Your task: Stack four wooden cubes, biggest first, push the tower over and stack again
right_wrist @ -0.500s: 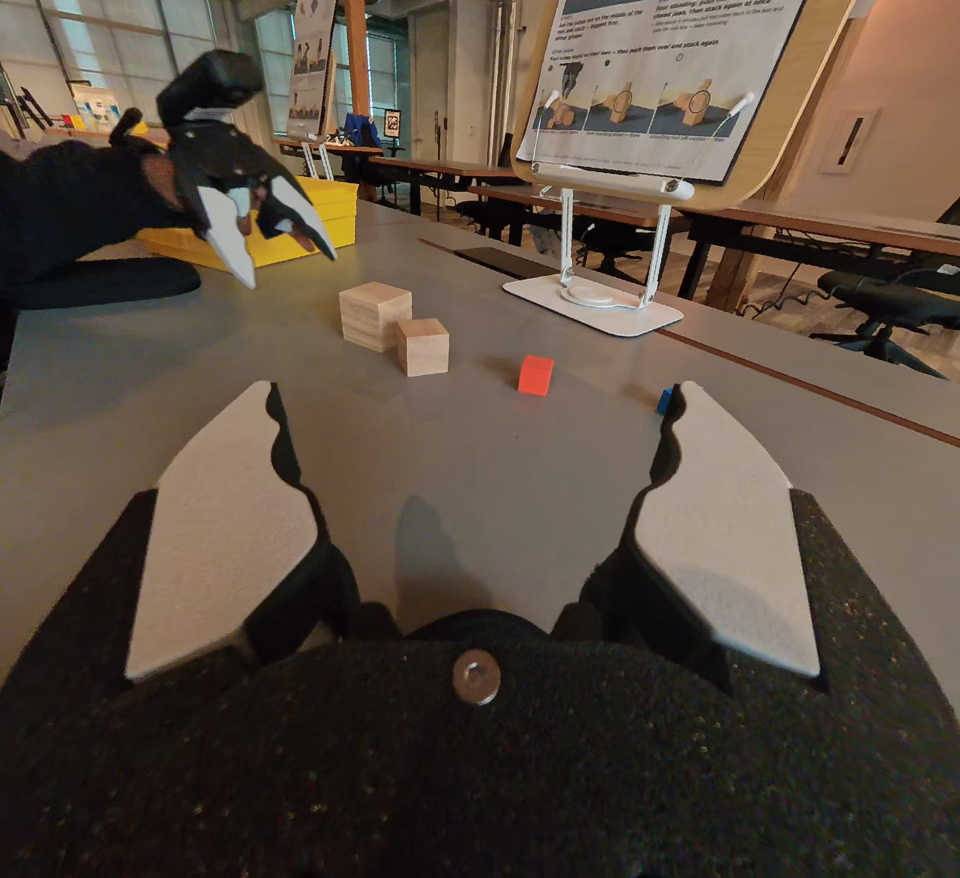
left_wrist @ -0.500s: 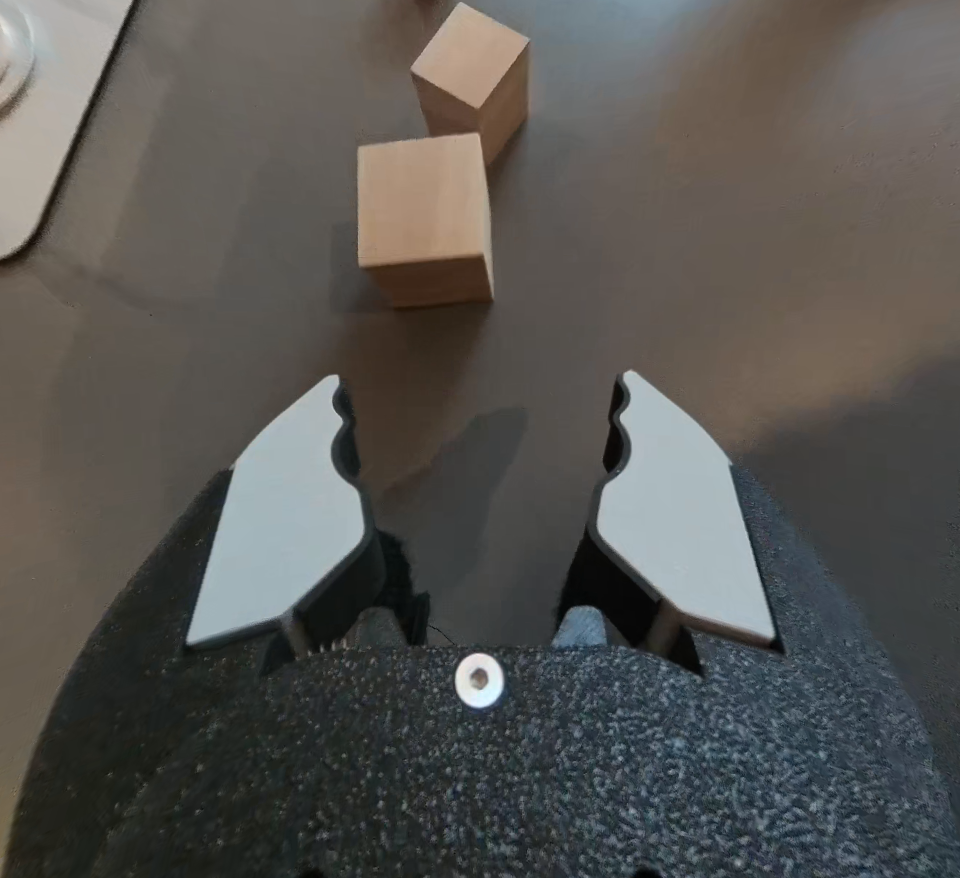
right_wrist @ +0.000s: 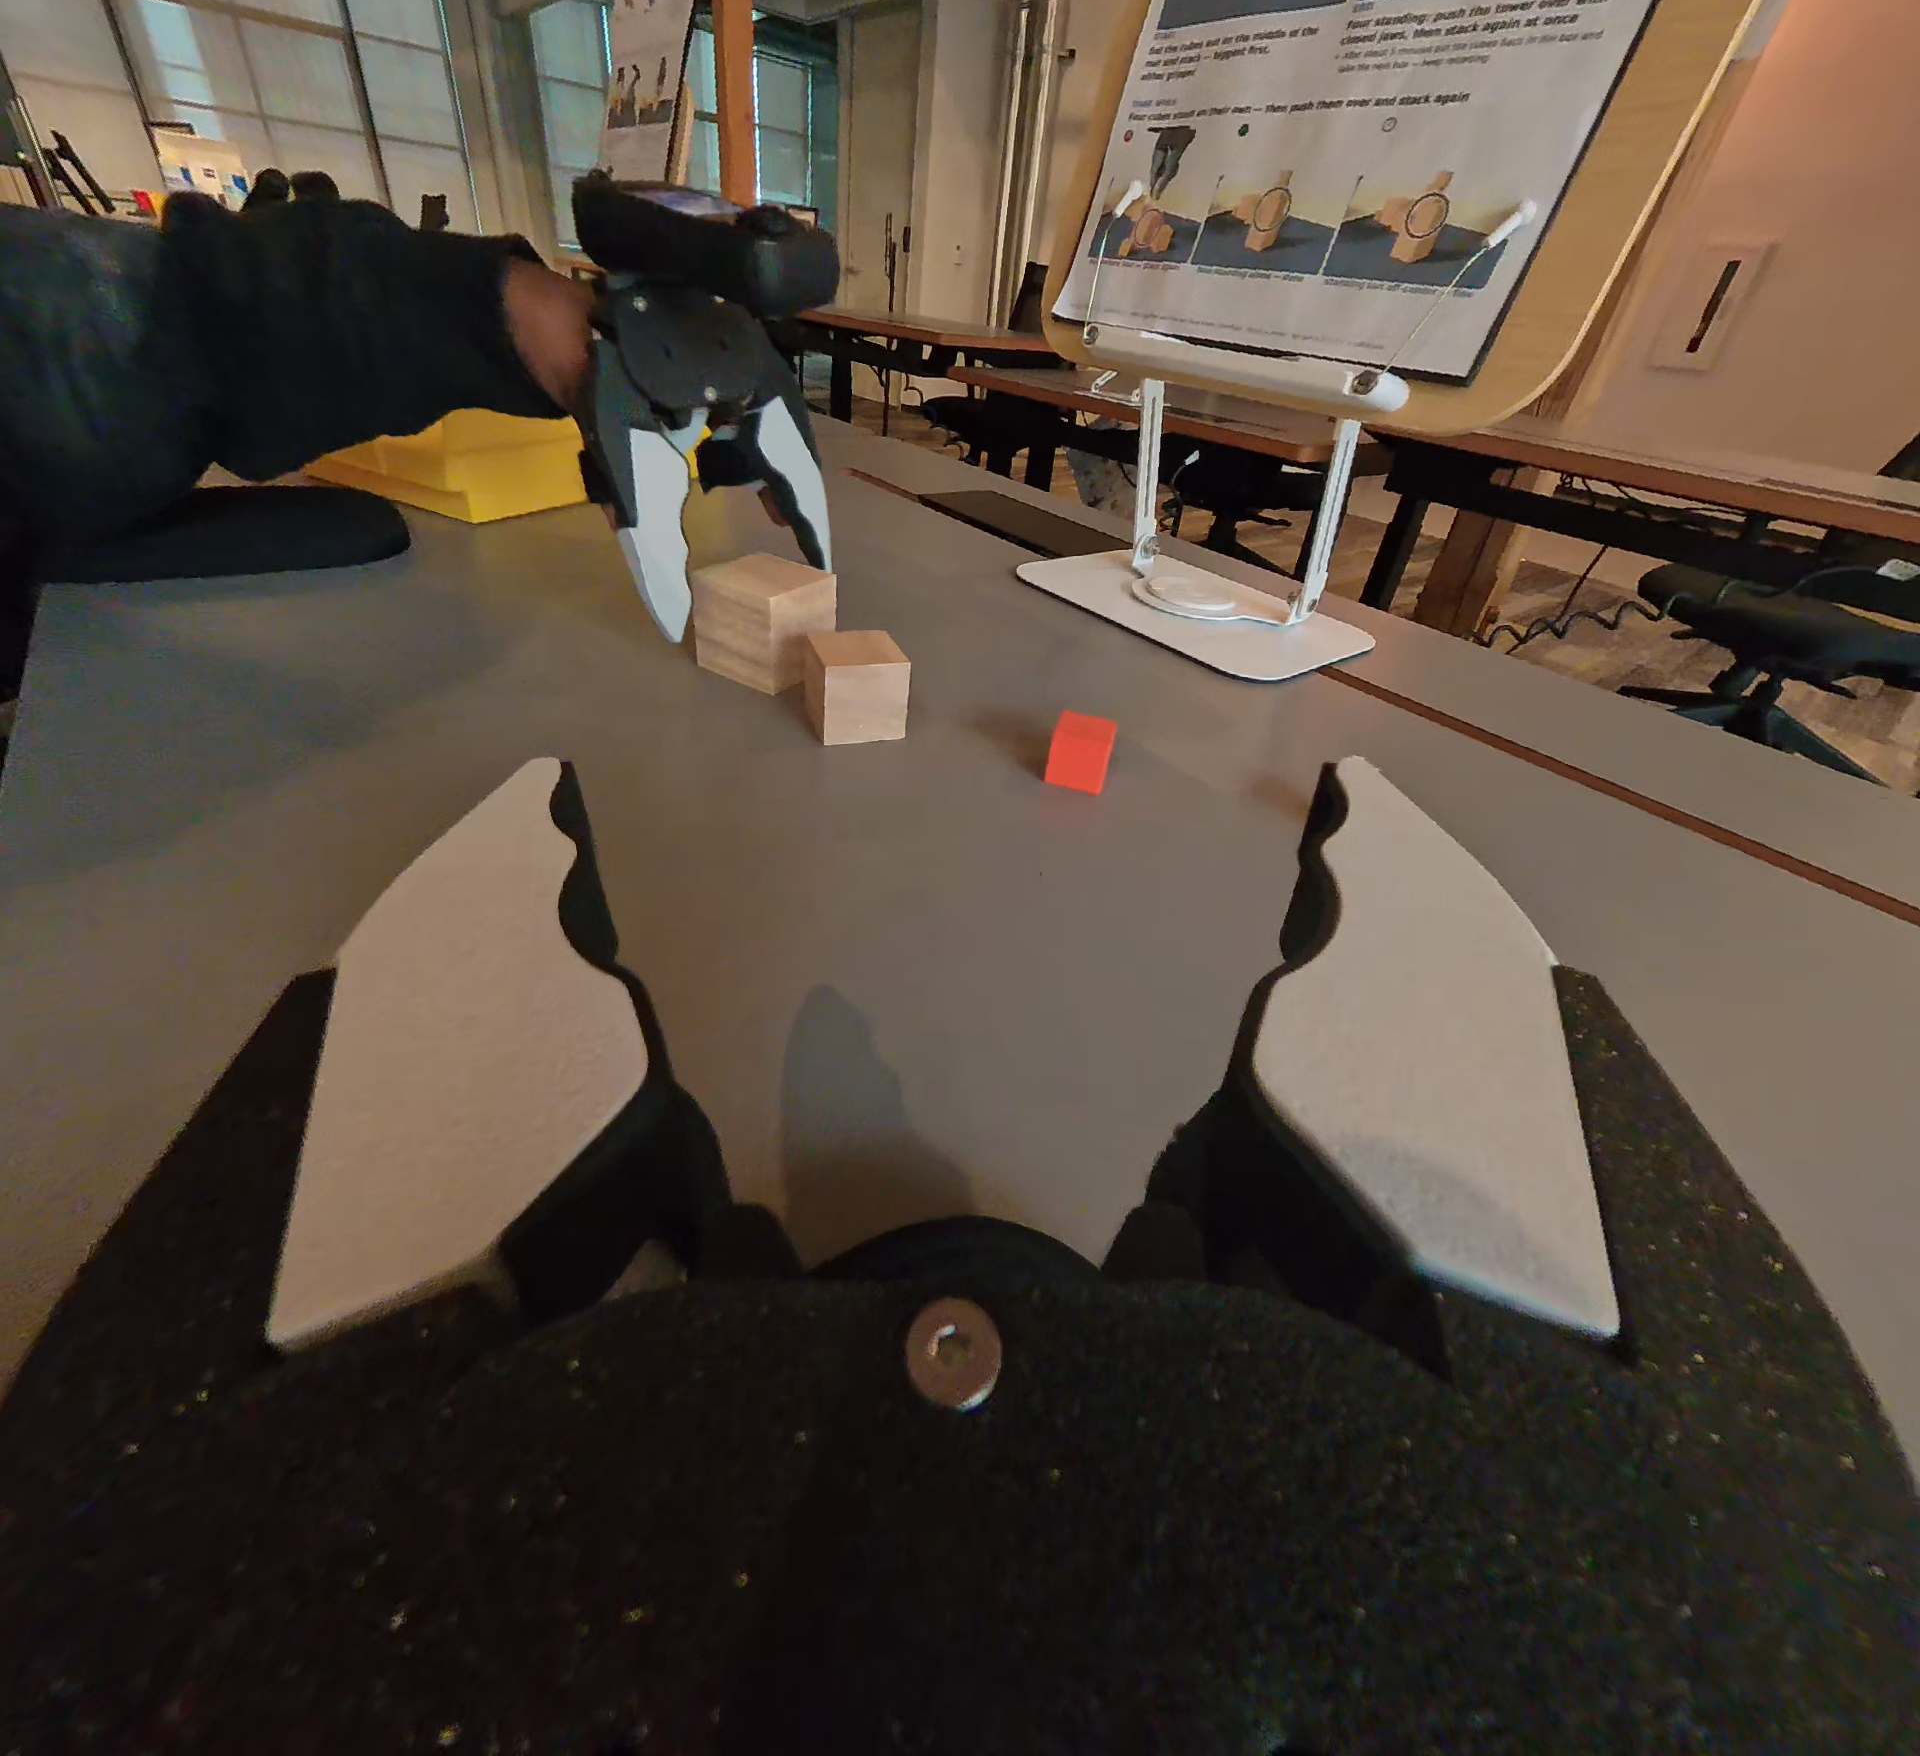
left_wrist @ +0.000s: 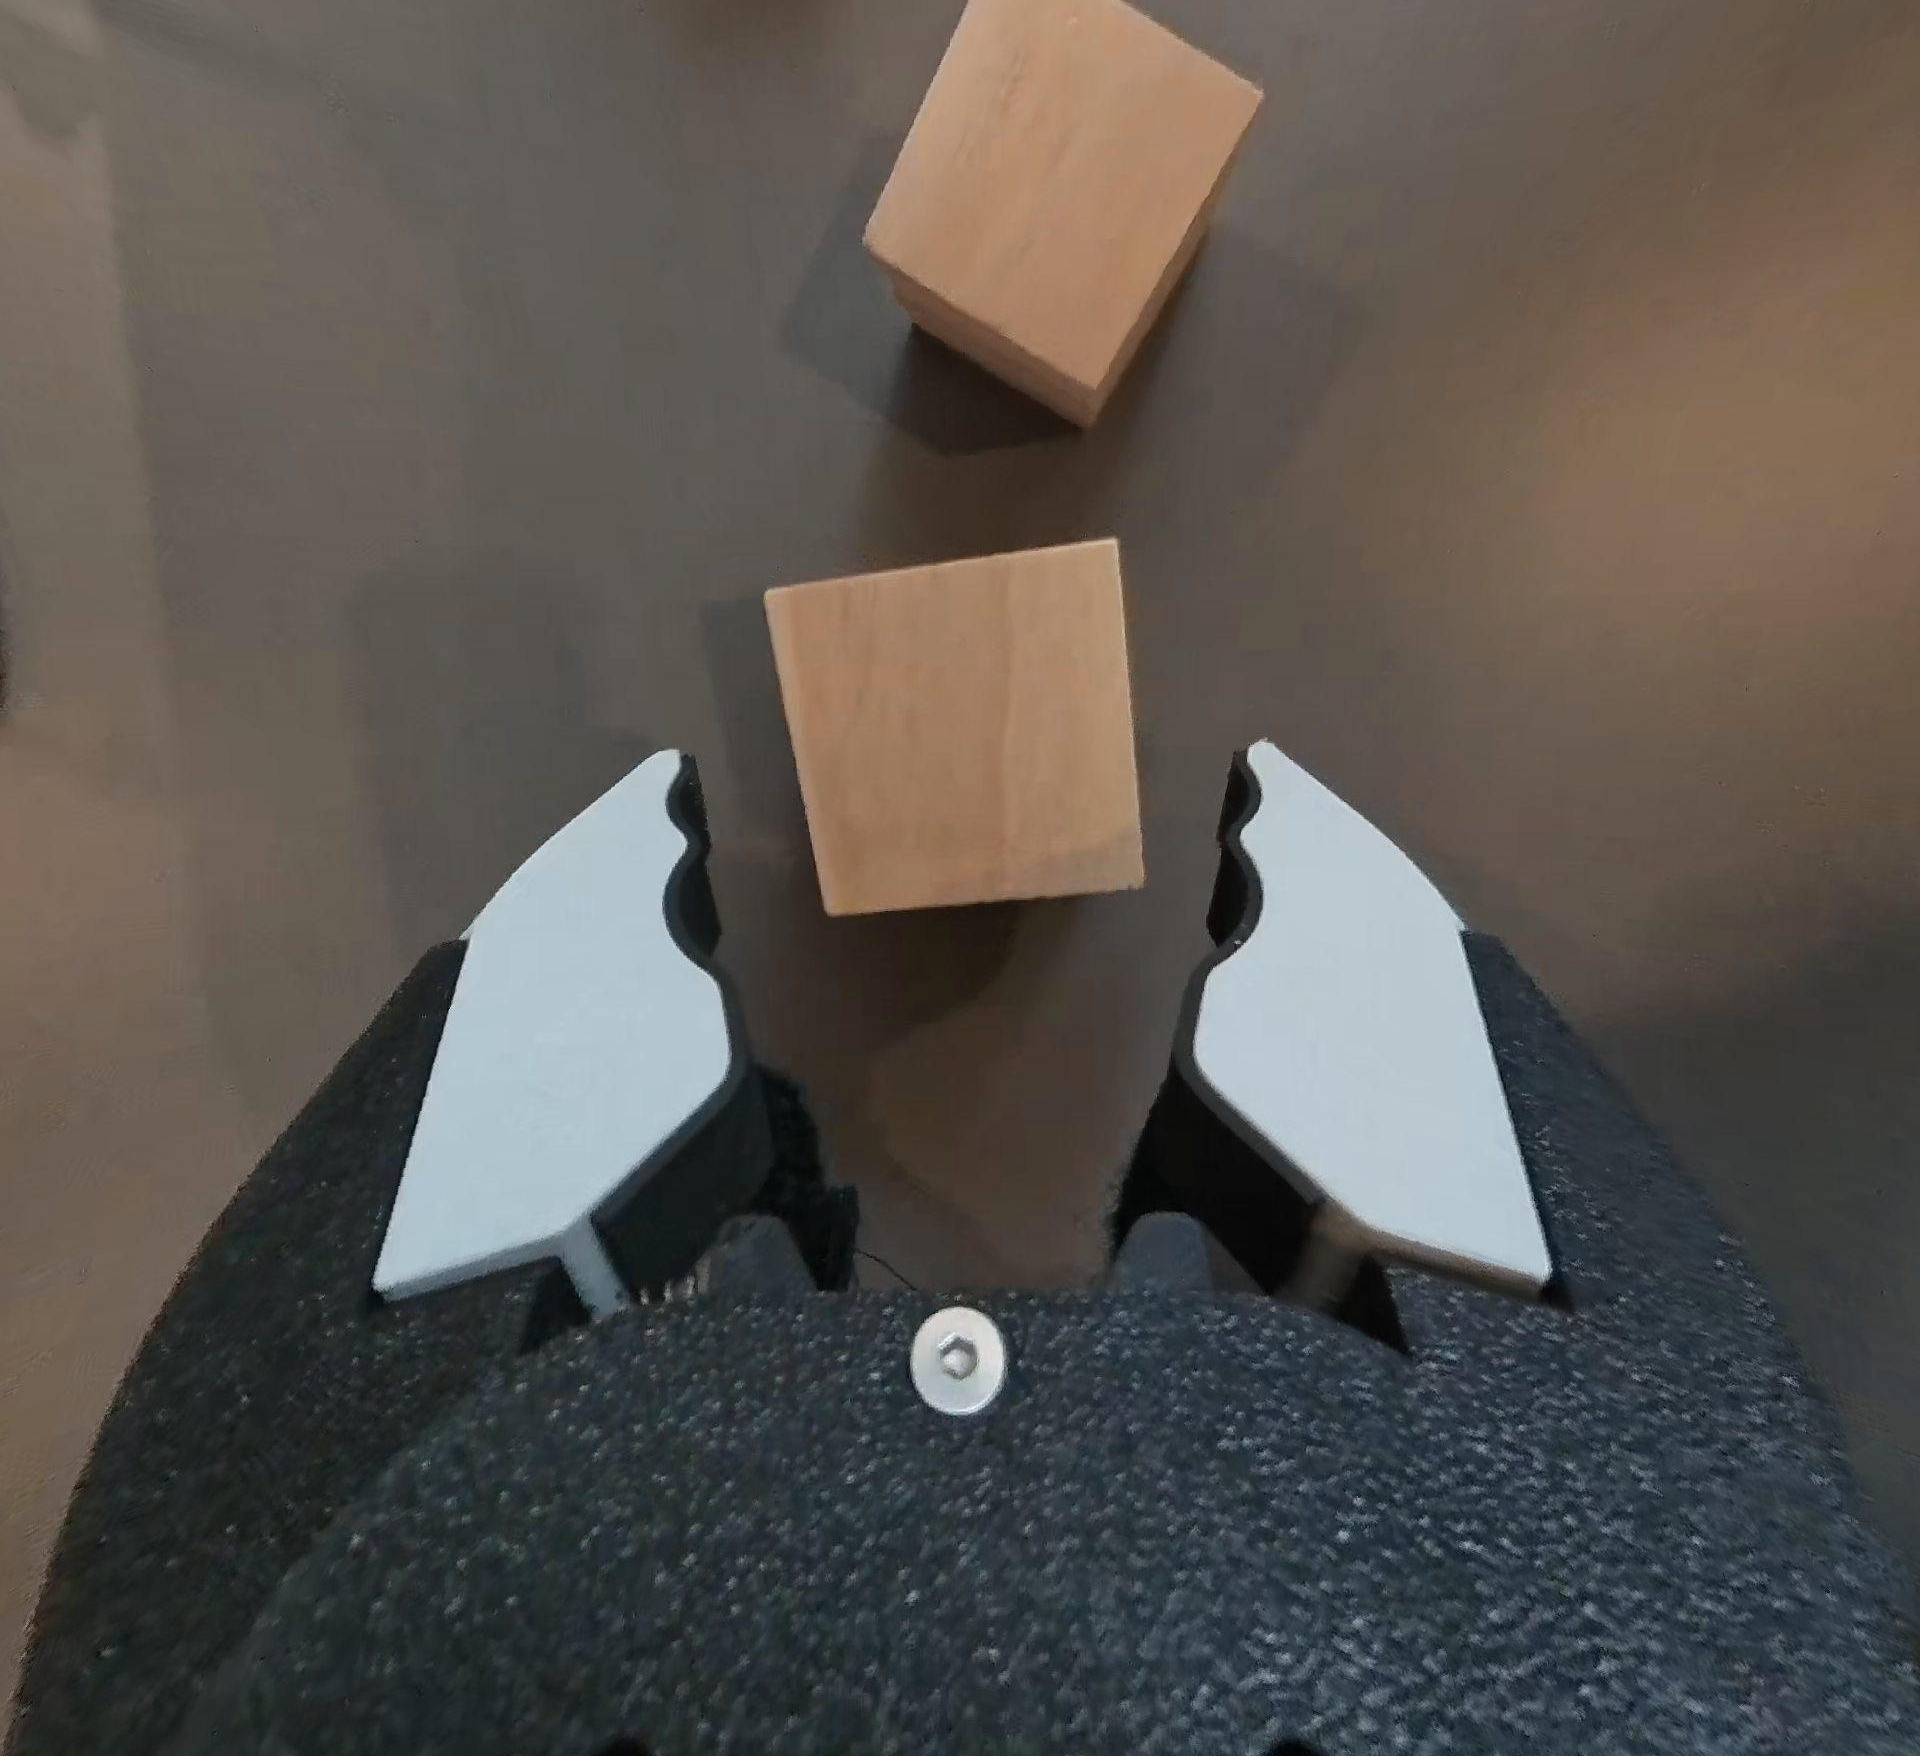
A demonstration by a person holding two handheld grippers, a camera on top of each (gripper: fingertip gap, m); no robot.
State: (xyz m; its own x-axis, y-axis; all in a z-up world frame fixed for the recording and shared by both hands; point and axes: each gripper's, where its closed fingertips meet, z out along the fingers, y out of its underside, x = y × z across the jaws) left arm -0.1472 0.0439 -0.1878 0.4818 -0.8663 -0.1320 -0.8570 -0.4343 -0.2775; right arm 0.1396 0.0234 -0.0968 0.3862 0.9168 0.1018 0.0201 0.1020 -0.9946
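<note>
At the left of the right wrist view, a person's arm in a black sleeve (right_wrist: 208,335) reaches in over the grey table (right_wrist: 312,698) and holds the left gripper (right_wrist: 743,594) with its fingers pointing down, a little tilted toward the camera. The jaws of this gripper are spread apart, and they stand on both sides of the big wooden cube (right_wrist: 764,620): one pale finger is in front of the cube's left side, the other one is above its far right edge. If the fingers touch the wood, this cannot be told. In the left wrist view the same left gripper (left_wrist: 961,807) looks almost straight down, and the big wooden cube (left_wrist: 956,724) lies between the two fingertips, with a gap of table on each side.

Just to the right of it the smaller wooden cube (right_wrist: 857,686) rests on the table, turned at an angle and very close to the big one; in the left wrist view the smaller wooden cube (left_wrist: 1060,174) is beyond the fingertips. Farther right stands the red cube (right_wrist: 1081,750), alone and apart.

The right gripper (right_wrist: 945,833) is low over the table, pointing forward toward the cubes. Its jaws are wide apart and hold nothing; only bare table is between them. Behind, at the right, a white stand (right_wrist: 1195,605) carries an instruction board (right_wrist: 1403,96).
</note>
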